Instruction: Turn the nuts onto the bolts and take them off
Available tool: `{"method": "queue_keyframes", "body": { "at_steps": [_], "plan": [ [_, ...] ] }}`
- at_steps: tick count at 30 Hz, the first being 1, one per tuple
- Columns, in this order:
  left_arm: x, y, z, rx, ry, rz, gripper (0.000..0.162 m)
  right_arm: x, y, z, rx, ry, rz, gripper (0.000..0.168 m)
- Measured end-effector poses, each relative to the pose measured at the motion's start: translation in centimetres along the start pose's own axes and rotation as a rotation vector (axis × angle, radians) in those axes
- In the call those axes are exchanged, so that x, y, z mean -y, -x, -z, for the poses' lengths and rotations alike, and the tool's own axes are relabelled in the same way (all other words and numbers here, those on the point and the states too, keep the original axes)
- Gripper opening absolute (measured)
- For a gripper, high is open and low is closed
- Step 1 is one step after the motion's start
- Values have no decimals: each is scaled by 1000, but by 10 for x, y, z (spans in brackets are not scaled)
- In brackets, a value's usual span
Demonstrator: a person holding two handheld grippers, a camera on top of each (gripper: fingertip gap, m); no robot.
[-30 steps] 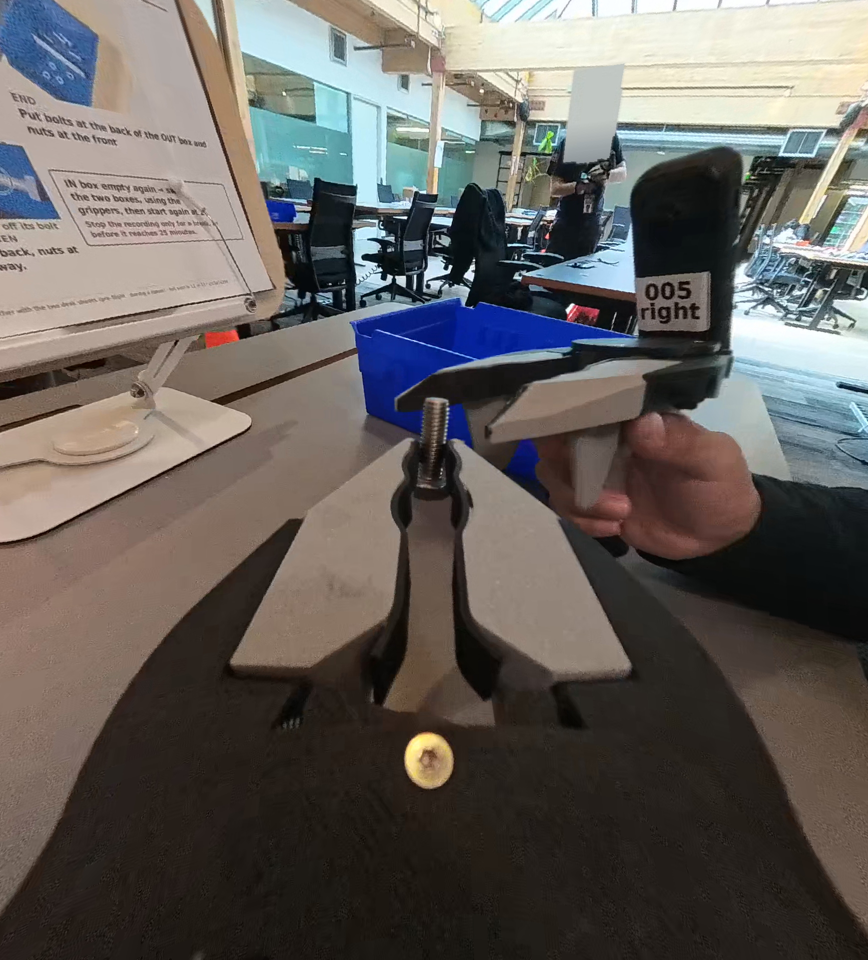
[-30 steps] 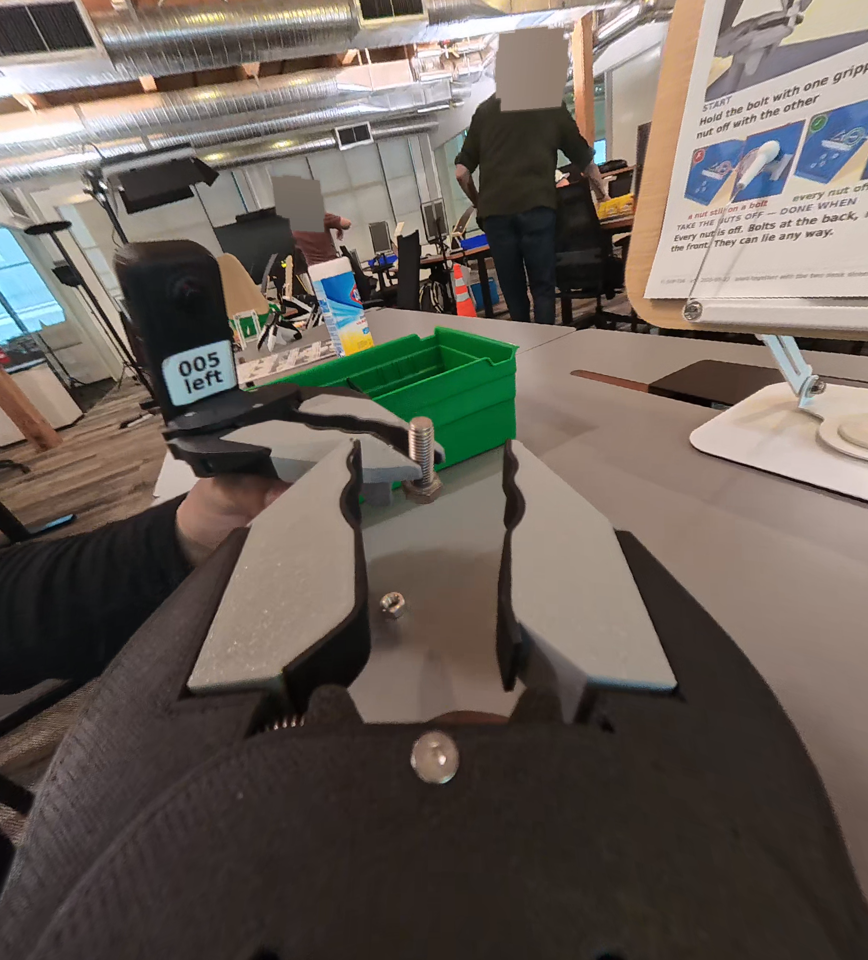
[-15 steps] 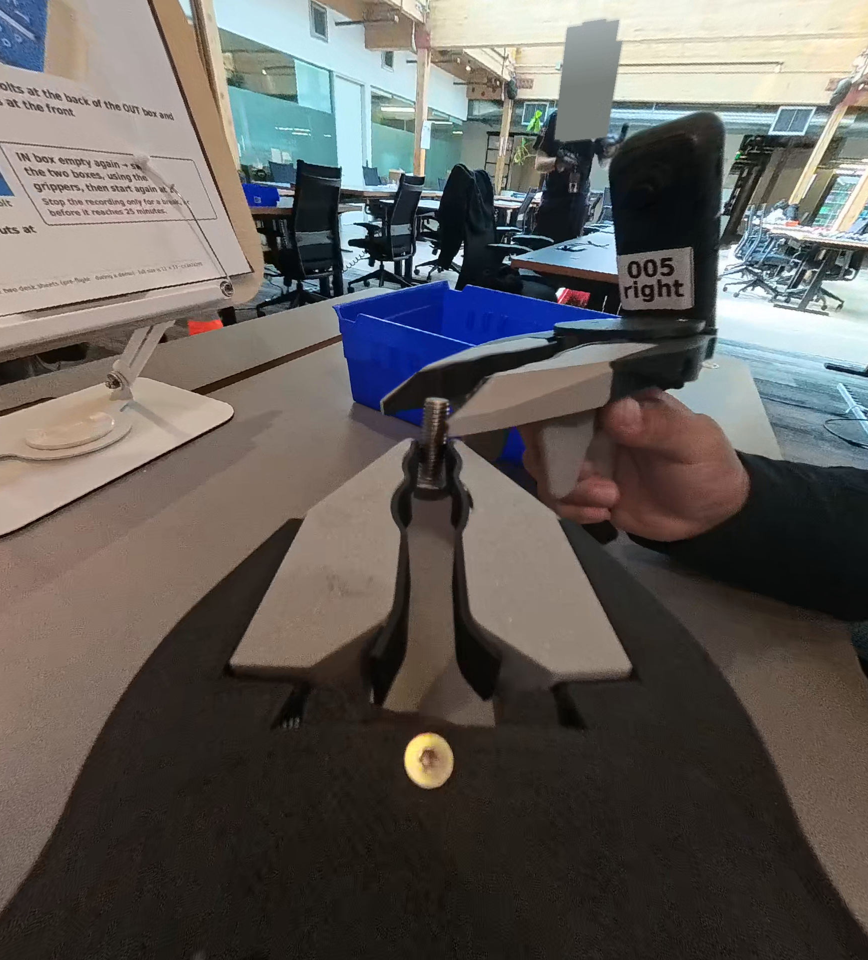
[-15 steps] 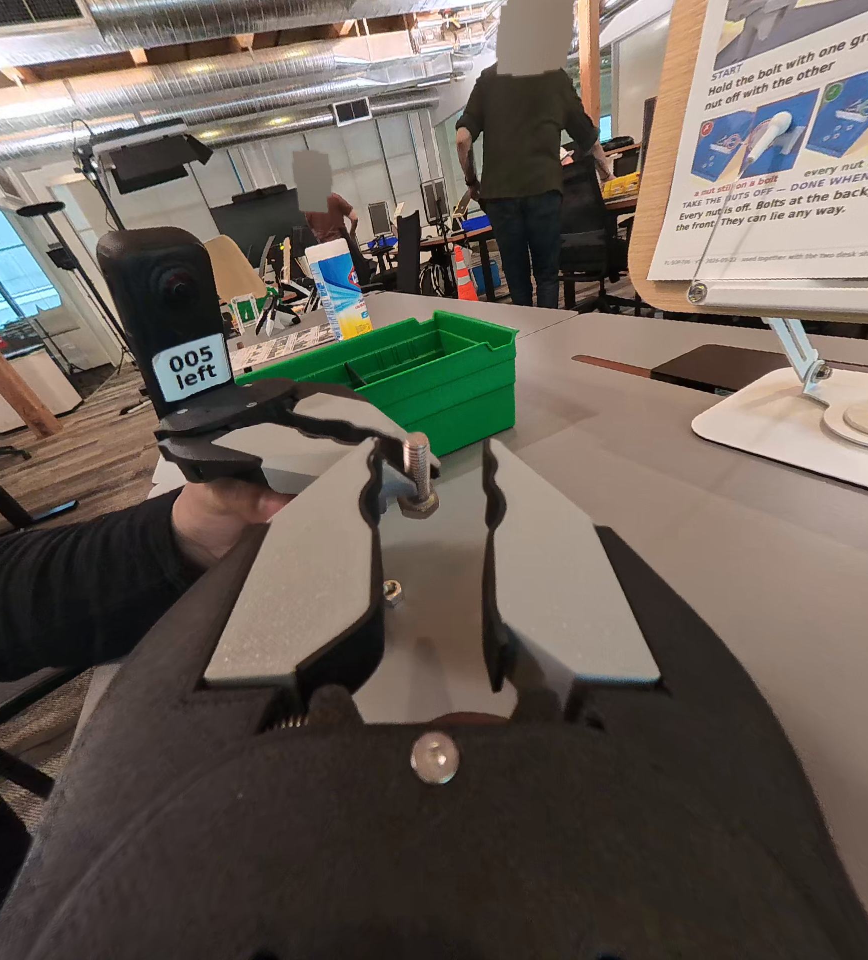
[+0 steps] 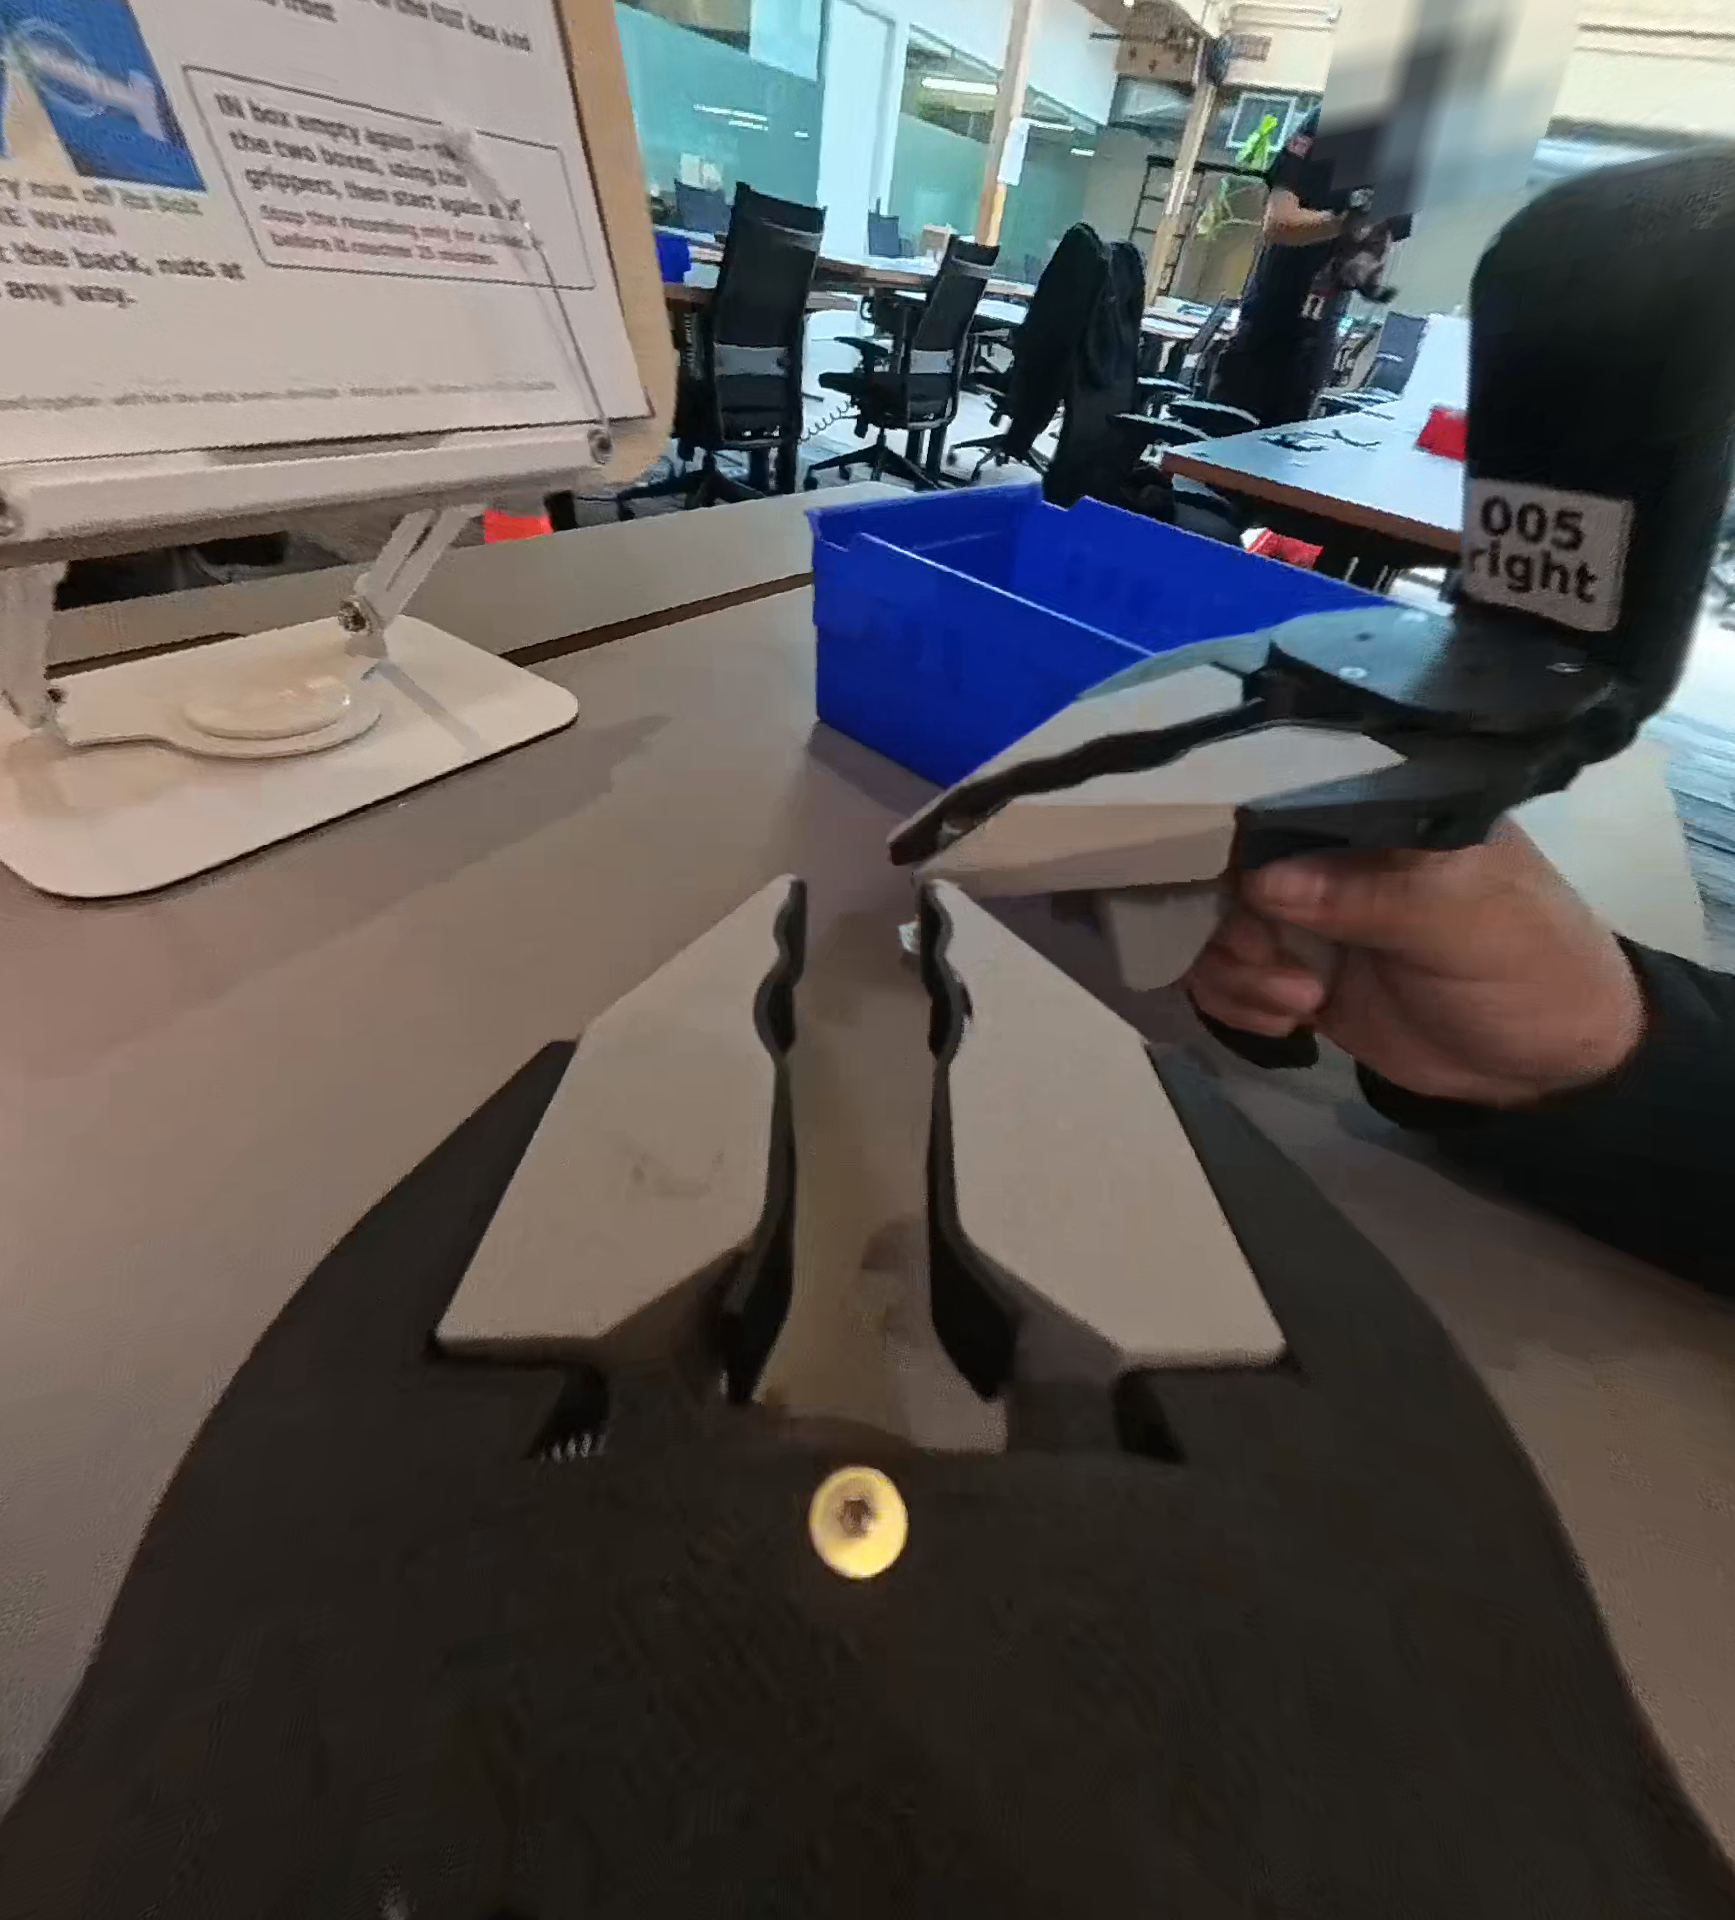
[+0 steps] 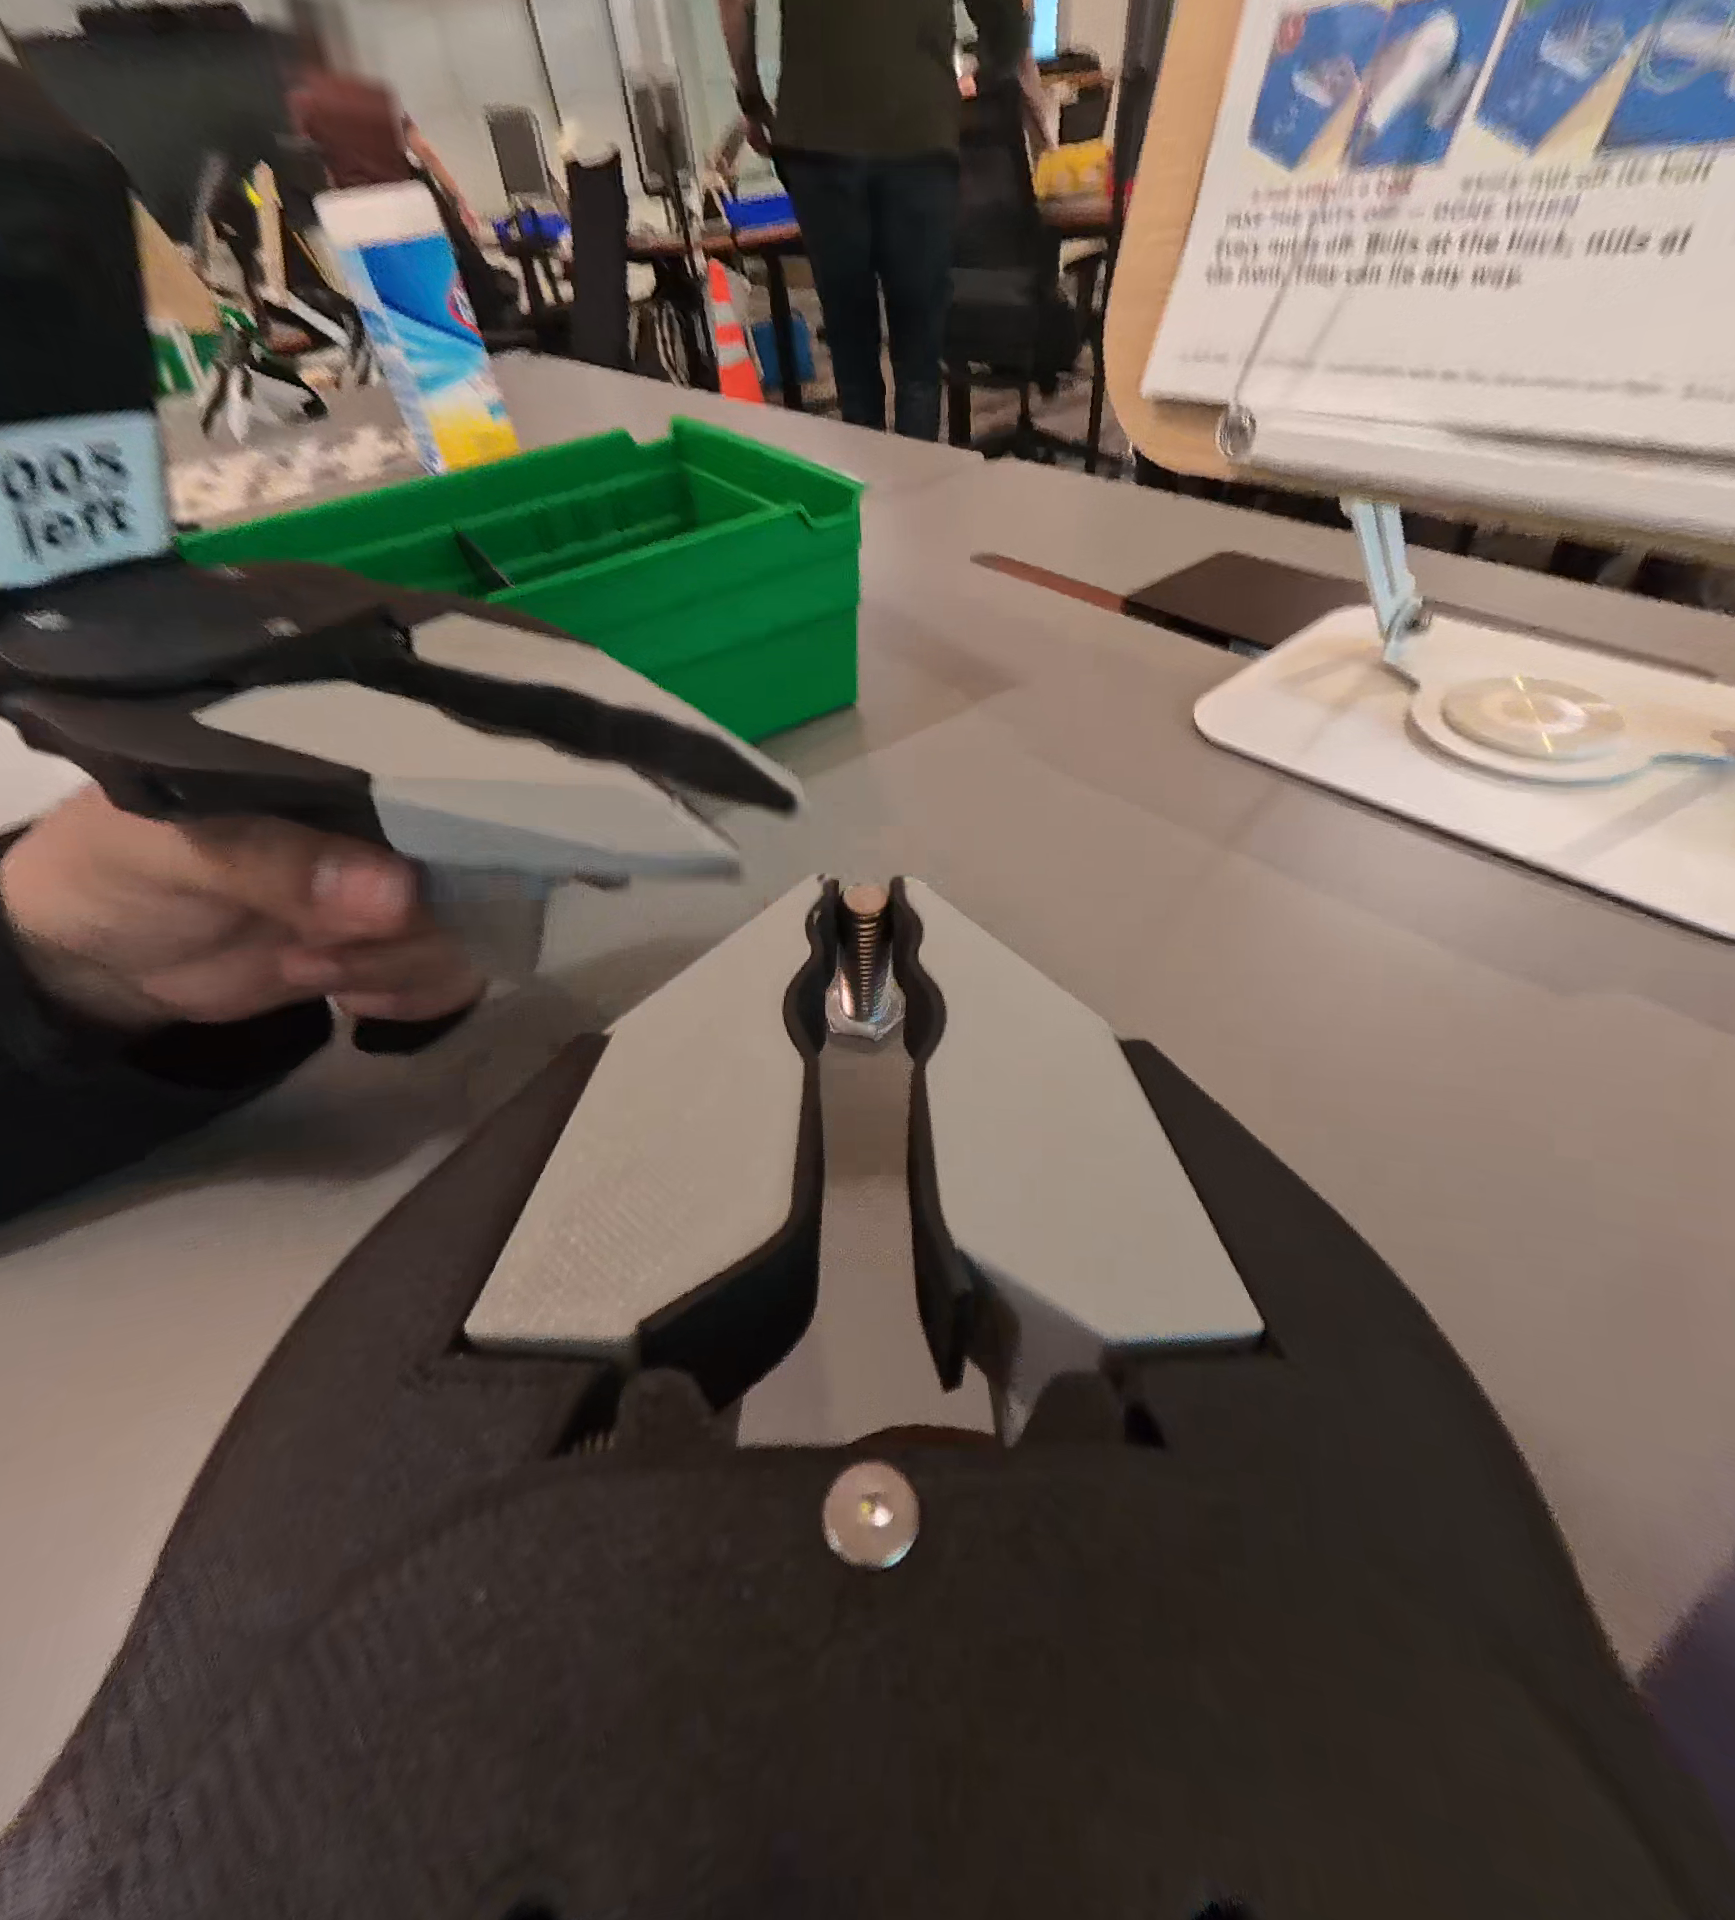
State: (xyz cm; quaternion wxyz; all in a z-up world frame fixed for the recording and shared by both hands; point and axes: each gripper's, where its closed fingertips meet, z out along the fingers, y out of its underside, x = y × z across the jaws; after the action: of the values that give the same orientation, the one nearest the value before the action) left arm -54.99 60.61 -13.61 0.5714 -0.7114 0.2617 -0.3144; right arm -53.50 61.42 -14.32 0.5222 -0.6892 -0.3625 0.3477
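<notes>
Now bolt [image 6: 861, 961] in labelled right tool [image 6: 863, 914]

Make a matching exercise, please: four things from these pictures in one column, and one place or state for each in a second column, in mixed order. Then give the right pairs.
Things:
1. left claw
2. right claw
3. green bin
4. blue bin

Places or states:
A. shut on the bolt
B. on the table behind the right claw, in the left wrist view
C. open, holding nothing
D. on the table behind the left claw, in the right wrist view

Pairs: 1-C, 2-A, 3-D, 4-B
</notes>
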Motion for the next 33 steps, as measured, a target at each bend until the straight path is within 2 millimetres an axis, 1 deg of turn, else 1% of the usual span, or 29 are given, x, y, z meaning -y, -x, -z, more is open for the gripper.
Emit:
{"method": "queue_keyframes", "body": {
  "at_steps": [2,4,7,9,15,19,21,22,23,25,26,27,28,30,31,33],
  "plan": [
    [3,14,4,64,-20,21,17,-15,-4,-7,2,66,-29,6],
    [3,24,6,110,-22,17,16,-31,-8,-13,2,128,-36,6],
    [0,27,6,122,-12,15,15,-54,-11,-22,-4,229,-25,6],
    [-1,26,5,119,-9,16,15,-67,-8,-26,10,300,-25,7],
    [-2,30,6,124,-12,30,14,-76,0,-27,9,360,63,7],
    [1,31,8,129,-24,32,14,-76,2,-27,7,360,94,10],
    [2,32,9,132,-30,35,14,-69,-1,-25,-13,335,110,20],
    [3,33,9,134,-33,36,14,-60,-2,-22,-22,297,124,24],
    [3,34,10,142,-36,37,14,-47,2,-19,-6,239,140,25],
    [5,37,11,157,-47,39,14,-24,21,-13,71,122,156,24],
    [6,39,12,163,-51,42,14,-17,34,-11,117,86,152,24],
    [7,40,14,172,-55,45,14,-15,48,-11,175,75,142,26],
    [9,42,15,181,-62,47,14,-18,63,-14,232,89,132,29],
    [12,45,18,194,-77,50,14,-34,85,-23,297,165,137,37],
    [14,46,19,203,-85,49,14,-42,90,-29,294,202,165,37],
    [17,48,22,212,-95,49,14,-57,90,-42,237,272,240,37]
  ]
}}
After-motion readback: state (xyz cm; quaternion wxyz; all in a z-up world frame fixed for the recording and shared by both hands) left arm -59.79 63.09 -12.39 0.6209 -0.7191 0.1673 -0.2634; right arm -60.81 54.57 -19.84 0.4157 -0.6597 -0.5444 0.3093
